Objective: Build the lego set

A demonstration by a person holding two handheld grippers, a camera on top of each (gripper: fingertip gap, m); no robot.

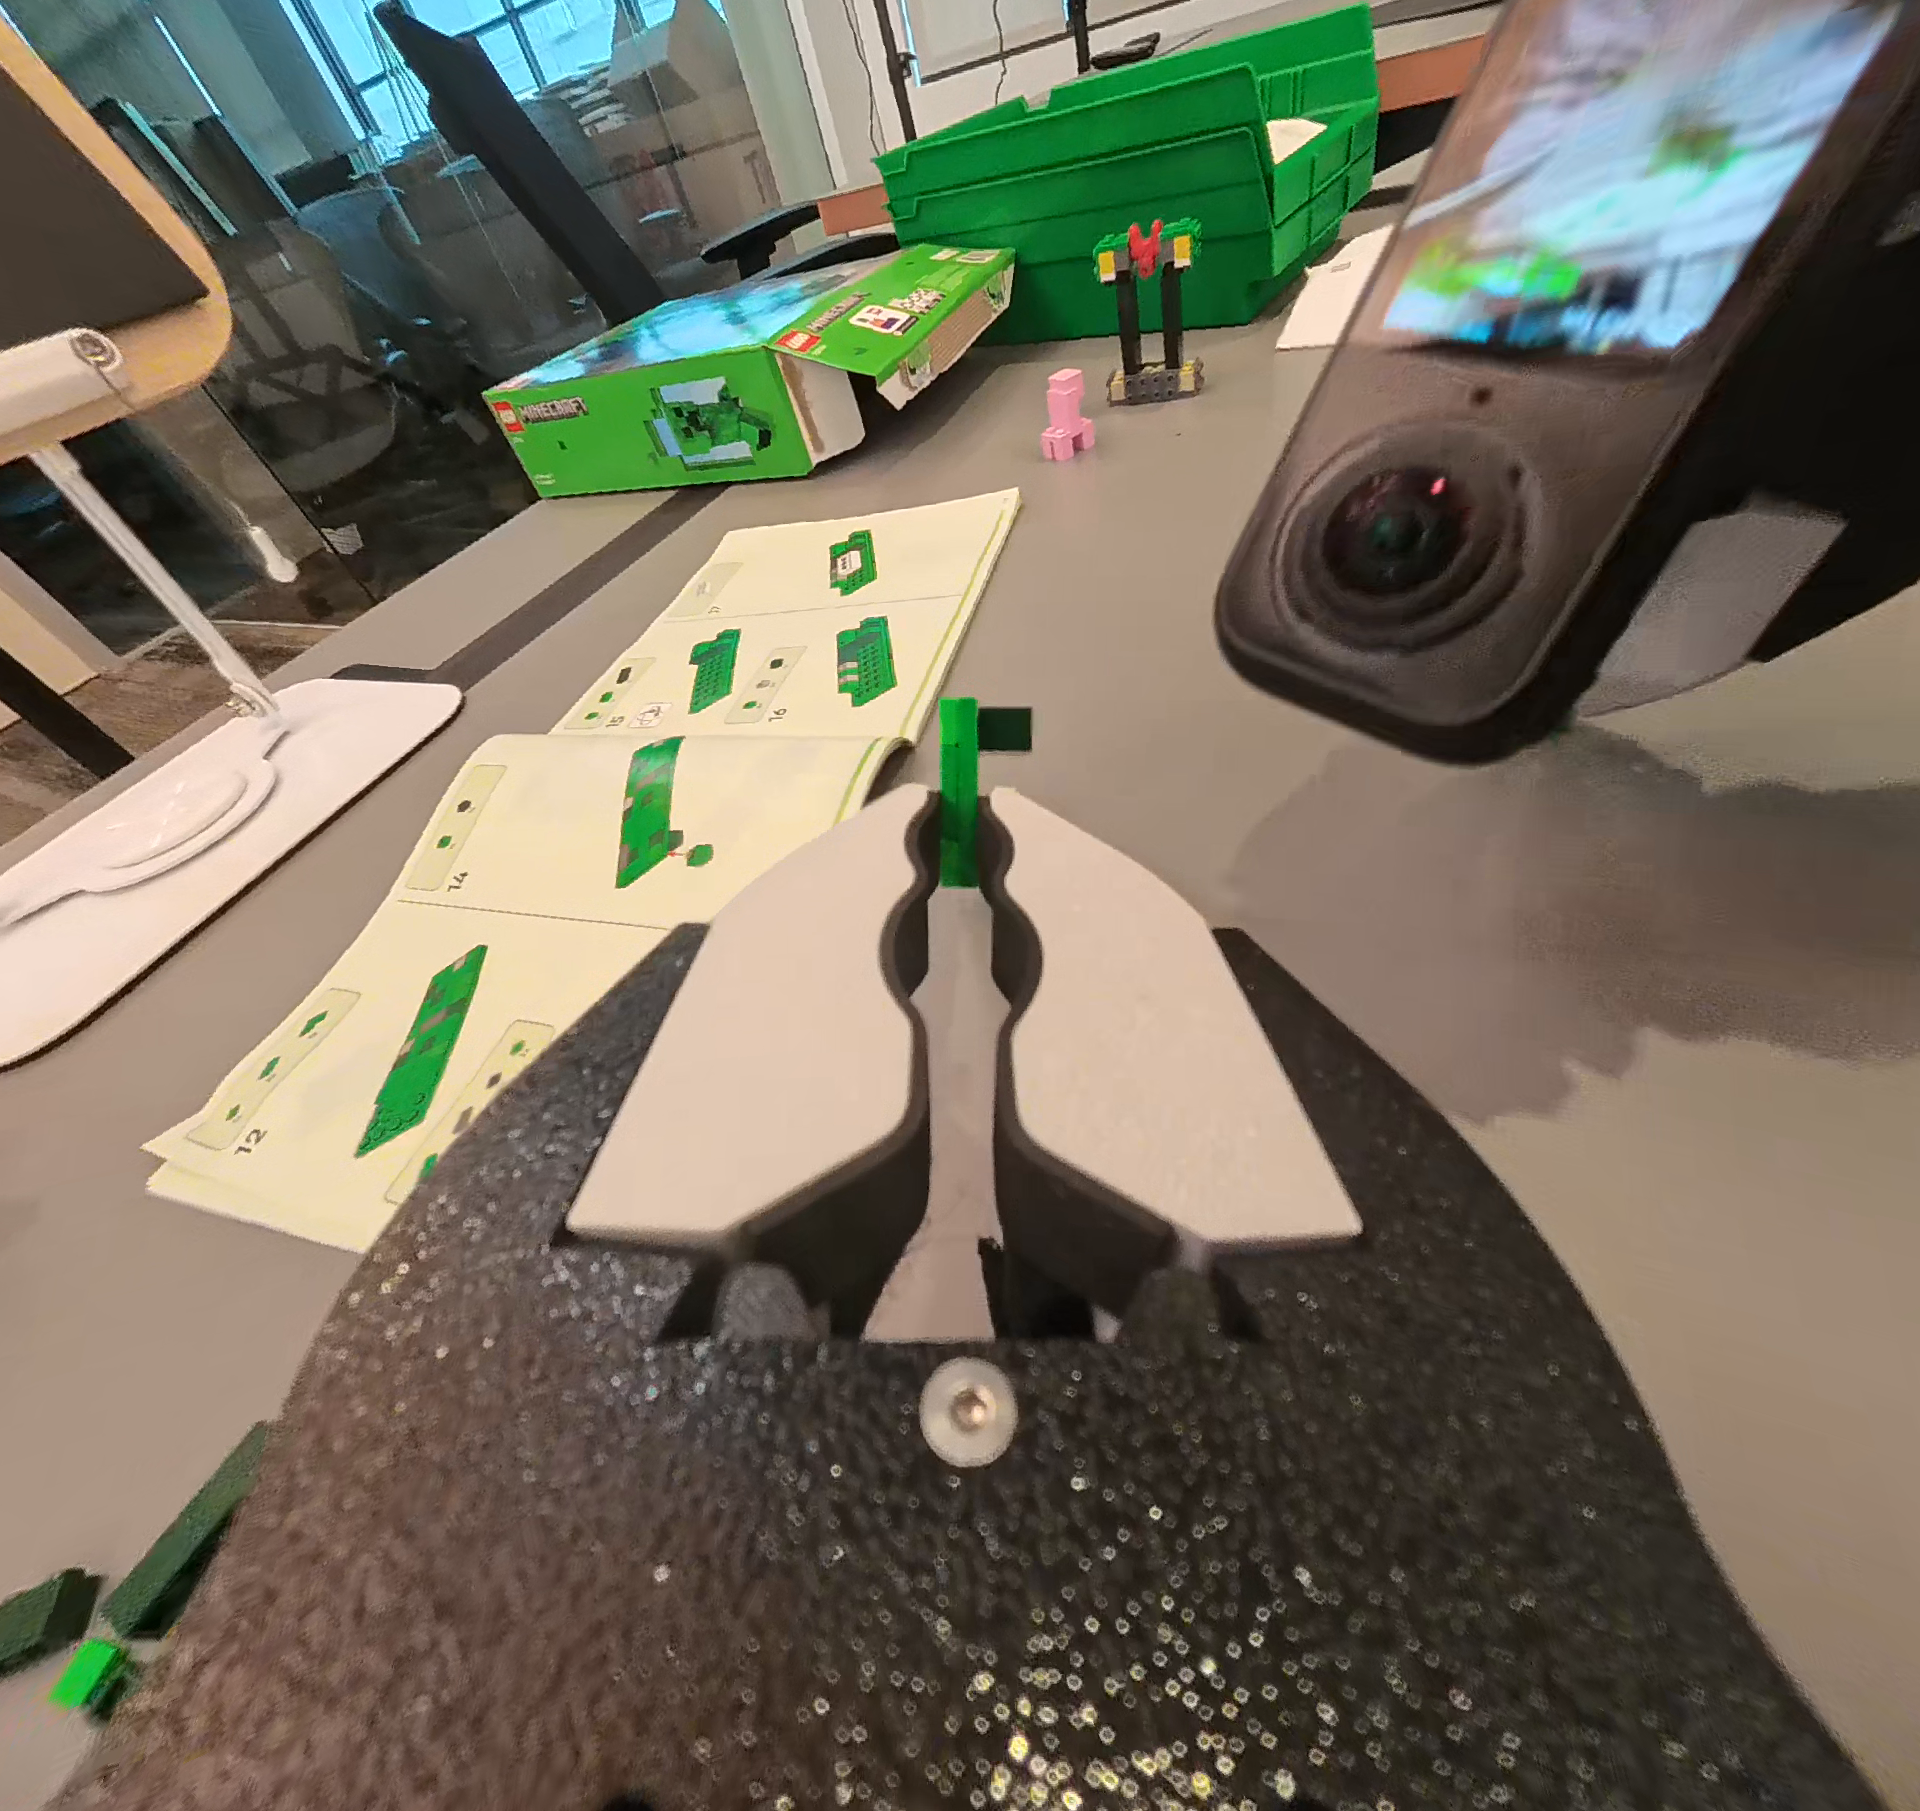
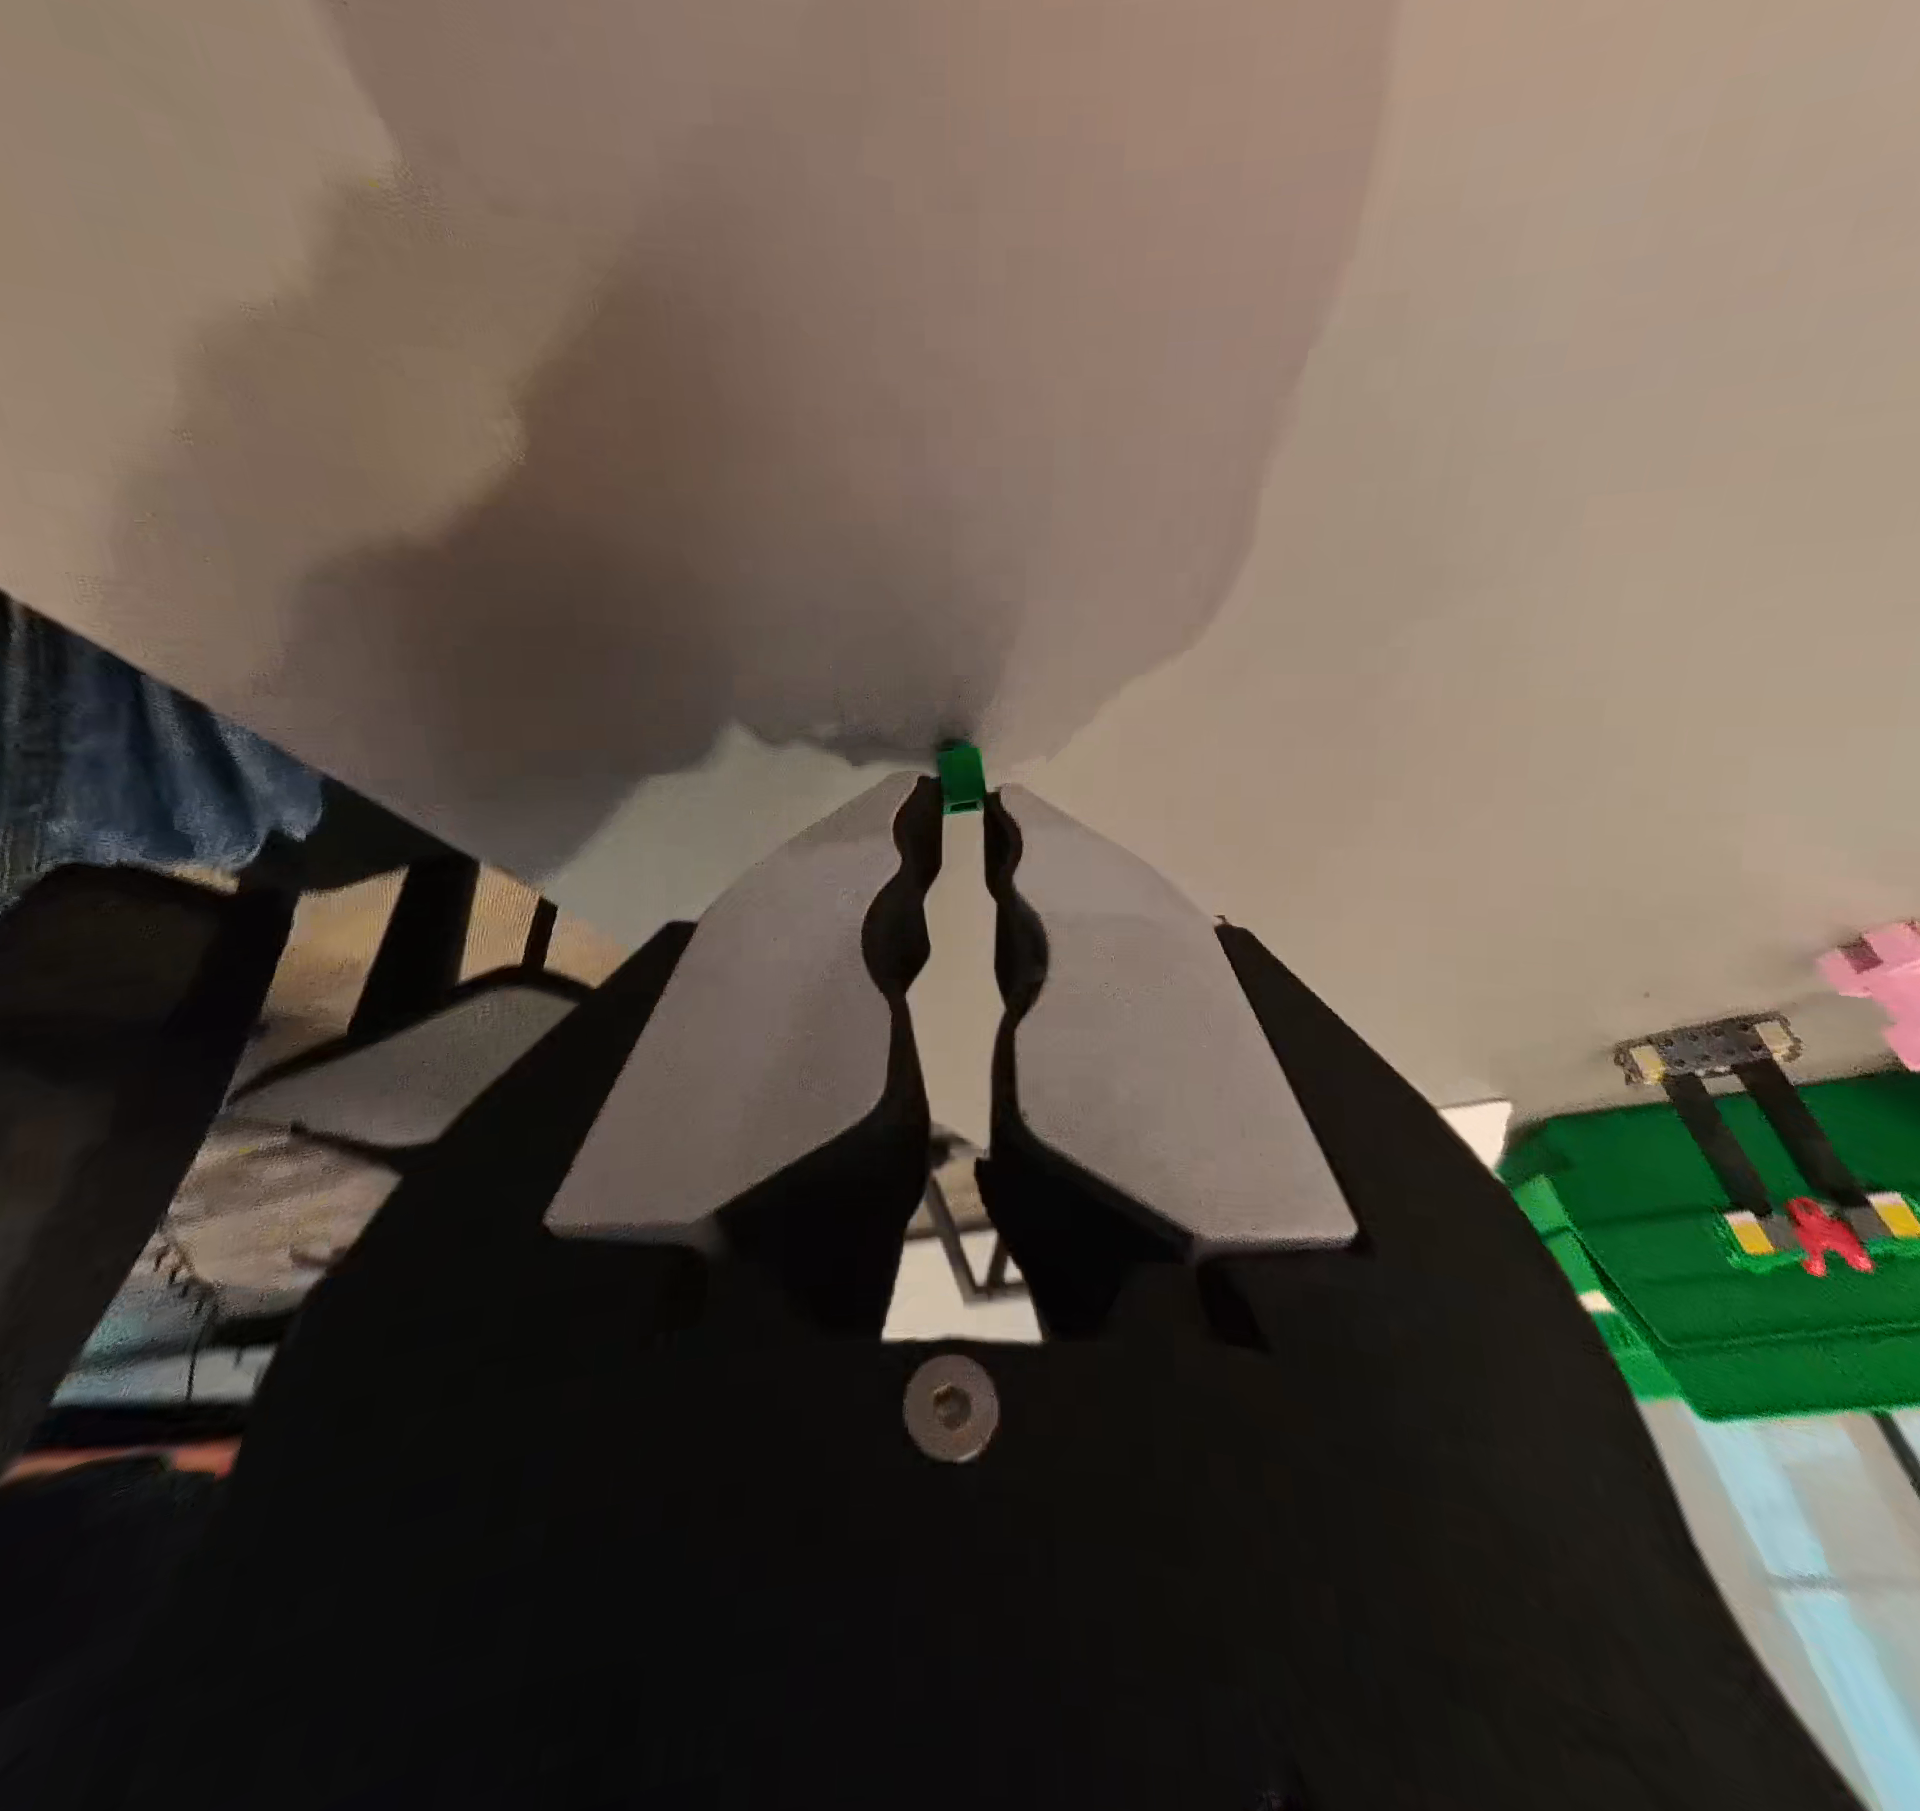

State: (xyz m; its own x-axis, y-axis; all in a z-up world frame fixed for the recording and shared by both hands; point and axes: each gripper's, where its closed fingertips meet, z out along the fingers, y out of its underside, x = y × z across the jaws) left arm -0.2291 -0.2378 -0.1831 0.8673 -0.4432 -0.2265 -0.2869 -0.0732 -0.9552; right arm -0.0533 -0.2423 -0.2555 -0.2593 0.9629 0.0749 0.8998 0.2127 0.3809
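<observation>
My left gripper is shut on a thin green lego plate, held upright on edge above the grey table, with a dark green piece sticking out at its top right. My right gripper is shut on a small green lego brick at its fingertips, with the view turned upside down toward the table. The camera body of the right gripper hangs close at the upper right of the left wrist view. The open instruction booklet lies just left of the left gripper.
A green lego box lies open behind the booklet. Stacked green bins stand at the back, with a small black-legged lego build and a pink lego figure in front. Loose dark green pieces lie near left. A white lamp base sits left. The gap from one gripper's tips to the other's is roughly 20 cm.
</observation>
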